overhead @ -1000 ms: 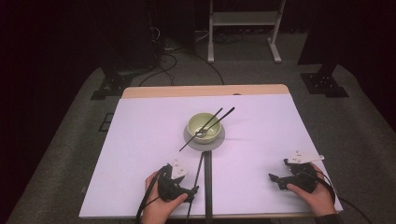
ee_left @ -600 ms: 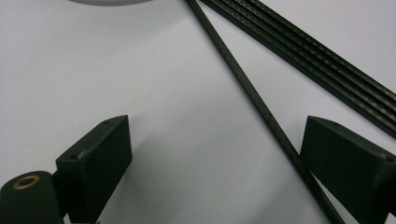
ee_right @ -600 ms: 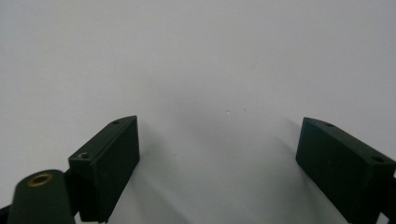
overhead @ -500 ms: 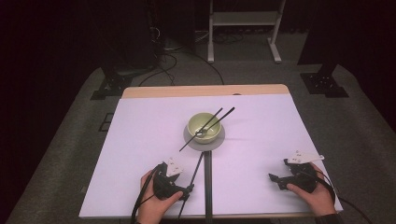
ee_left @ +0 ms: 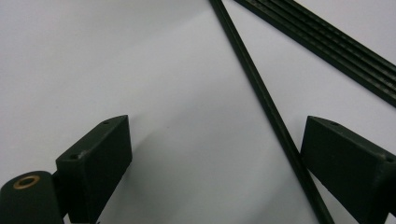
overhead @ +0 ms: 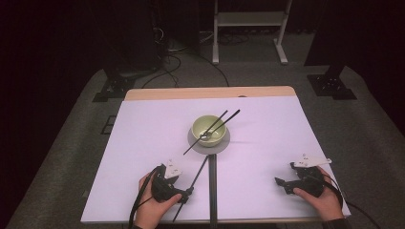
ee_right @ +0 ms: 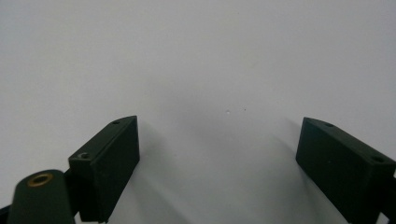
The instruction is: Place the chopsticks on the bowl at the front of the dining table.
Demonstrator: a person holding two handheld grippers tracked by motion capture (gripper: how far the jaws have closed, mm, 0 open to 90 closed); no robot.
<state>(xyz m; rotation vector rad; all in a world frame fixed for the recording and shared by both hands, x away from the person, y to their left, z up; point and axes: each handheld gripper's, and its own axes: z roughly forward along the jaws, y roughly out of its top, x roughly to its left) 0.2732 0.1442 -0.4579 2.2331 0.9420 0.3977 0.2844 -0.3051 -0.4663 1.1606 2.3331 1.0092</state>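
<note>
left tongs (overhead: 187, 192) sit low near the front edge of the tabletop (overhead: 143, 133), left of centre, gripped by the left hand (overhead: 154, 202), forearm coming in from the bottom, tongs aimed right and slightly forward. jaws wide apart in the left gripper view, with a loose black chopstick (ee_left: 261, 100) lying flat on the tabletop between them, close to the right jaw, contact unclear, not pinched. in the high view that chopstick (overhead: 193, 183) runs diagonally from near the front edge up toward the bowl, just beside a dark seam (overhead: 212, 186) that runs front to back down the middle. right tongs (overhead: 282, 182) near the front right corner, held by the right hand (overhead: 322, 198), pointing left, jaws wide over bare tabletop. pale green bowl (overhead: 208, 130) sits on a grey round saucer (overhead: 210, 142) around the centre of the tabletop; a pair of black chopsticks (overhead: 217, 126) leans across its rim, tips past the front left, ends up at the back right. something small and dark inside the bowl, can't tell what.
</note>
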